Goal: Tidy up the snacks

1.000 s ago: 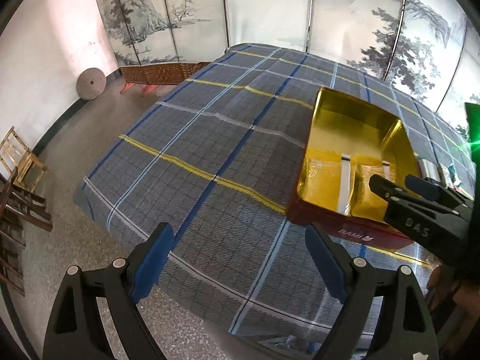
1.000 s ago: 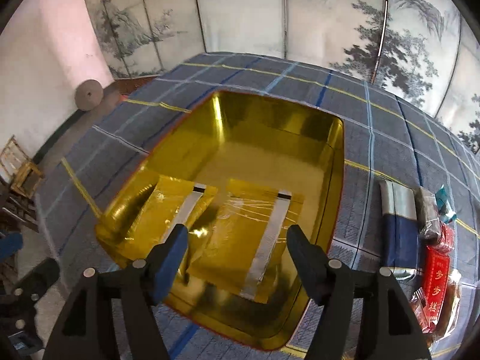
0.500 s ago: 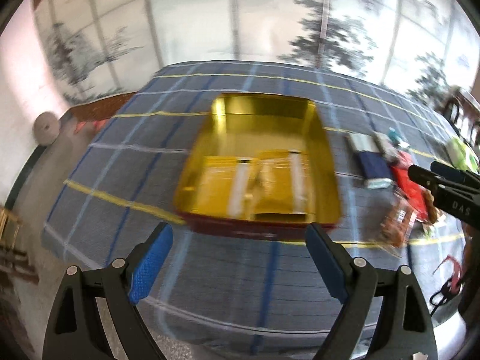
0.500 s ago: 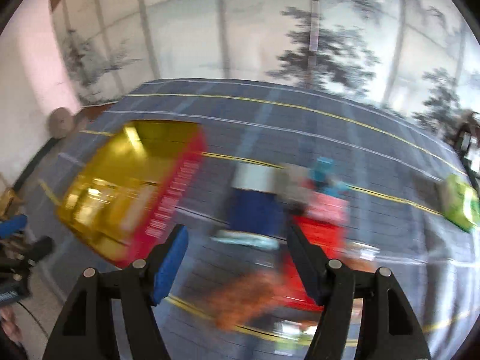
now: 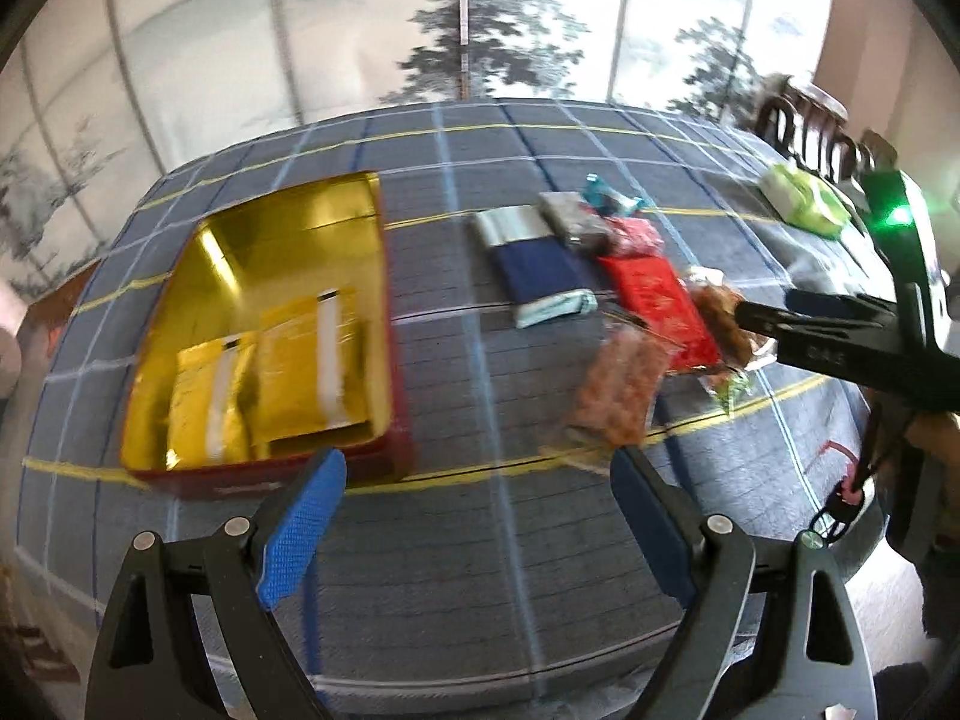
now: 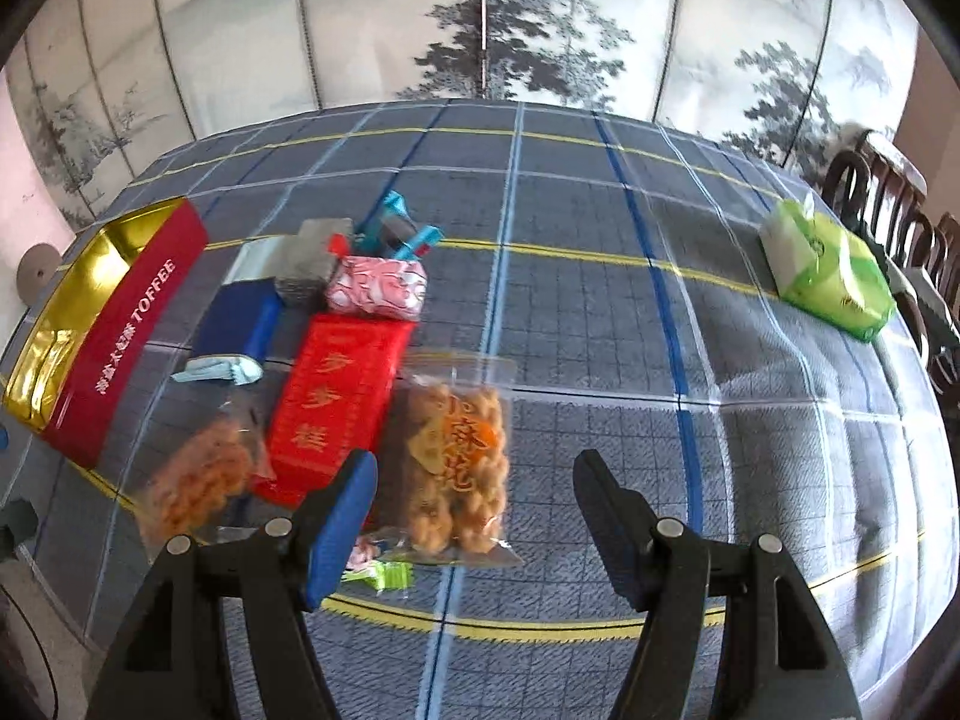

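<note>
Two packets lie in your tin (image 5: 384, 324); the snack pile (image 6: 336, 384) at its 3 o'clock waits. Both grippers' fingers (image 6: 342, 528) stand apart, empty.

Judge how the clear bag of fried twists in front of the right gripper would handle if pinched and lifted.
The bag of fried twists is thin clear film, so it would probably sag and crinkle. Its glossy plastic may slip between the fingers. The twists look brittle, so a hard squeeze from the open right gripper could crack them.

Open plaid cloth (image 6: 600, 360) right of the snack cluster, clear up to the green tissue pack (image 6: 828, 276), twisted-snack bag (image 6: 456, 450) just ahead of the right gripper (image 6: 474, 516), red box (image 6: 336, 402) touching it, toffee tin (image 6: 120, 330) walling the left.
</note>
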`<act>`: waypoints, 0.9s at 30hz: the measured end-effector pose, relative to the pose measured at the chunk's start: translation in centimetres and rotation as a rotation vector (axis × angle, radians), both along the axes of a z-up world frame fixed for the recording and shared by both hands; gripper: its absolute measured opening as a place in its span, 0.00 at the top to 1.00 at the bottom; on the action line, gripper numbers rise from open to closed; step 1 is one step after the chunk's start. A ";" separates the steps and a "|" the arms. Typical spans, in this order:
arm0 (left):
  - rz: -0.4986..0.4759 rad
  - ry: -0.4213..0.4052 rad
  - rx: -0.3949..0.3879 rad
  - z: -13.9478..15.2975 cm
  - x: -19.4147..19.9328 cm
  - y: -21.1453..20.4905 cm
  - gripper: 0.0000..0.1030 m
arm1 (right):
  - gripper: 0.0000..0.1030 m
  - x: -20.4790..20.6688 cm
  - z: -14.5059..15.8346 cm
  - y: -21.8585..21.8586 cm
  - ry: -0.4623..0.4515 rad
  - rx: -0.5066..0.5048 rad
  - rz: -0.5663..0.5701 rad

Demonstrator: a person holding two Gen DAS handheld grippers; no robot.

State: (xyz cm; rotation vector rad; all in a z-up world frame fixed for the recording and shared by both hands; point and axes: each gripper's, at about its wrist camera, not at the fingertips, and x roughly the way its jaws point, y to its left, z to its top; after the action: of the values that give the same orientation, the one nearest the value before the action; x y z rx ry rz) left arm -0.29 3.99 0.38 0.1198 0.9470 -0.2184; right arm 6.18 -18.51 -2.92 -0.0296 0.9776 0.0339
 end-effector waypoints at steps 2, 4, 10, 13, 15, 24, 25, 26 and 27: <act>-0.019 -0.011 0.008 -0.2 0.2 -0.8 0.15 | 0.32 0.2 -0.4 -0.4 0.006 0.014 -0.003; -0.043 -0.011 0.010 -0.5 0.5 -1.7 0.15 | 0.32 0.5 -1.0 -0.5 0.010 0.018 -0.002; -0.099 0.001 -0.004 -1.5 1.8 -3.5 0.15 | 0.33 1.1 -2.1 -0.2 0.014 0.025 0.017; -0.134 0.003 0.011 -2.1 2.3 -4.3 0.15 | 0.43 1.2 -2.6 -0.3 0.018 0.033 0.033; -0.154 0.005 0.022 -2.4 2.6 -4.8 0.15 | 0.52 1.2 -2.6 -0.6 0.006 0.037 0.040; -0.208 0.038 0.041 -3.7 3.8 -6.0 0.15 | 0.62 2.4 -2.8 -3.3 -0.049 -0.012 0.011; -0.216 0.040 0.043 -3.8 3.9 -6.1 0.15 | 0.62 2.6 -2.9 -3.7 -0.058 -0.023 -0.001; -0.223 0.044 0.049 -4.0 4.1 -6.3 0.15 | 0.62 2.8 -2.9 -4.1 -0.063 -0.025 -0.009; -0.224 0.049 0.058 -4.2 4.3 -6.4 0.15 | 0.62 3.1 -2.9 -4.5 -0.068 -0.020 -0.014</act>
State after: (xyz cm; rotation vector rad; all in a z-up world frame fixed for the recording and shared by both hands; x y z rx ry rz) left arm 3.97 -2.40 -3.85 0.2759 0.9886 -0.4019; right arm 9.26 -23.01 -5.82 -0.0415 0.9101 0.0099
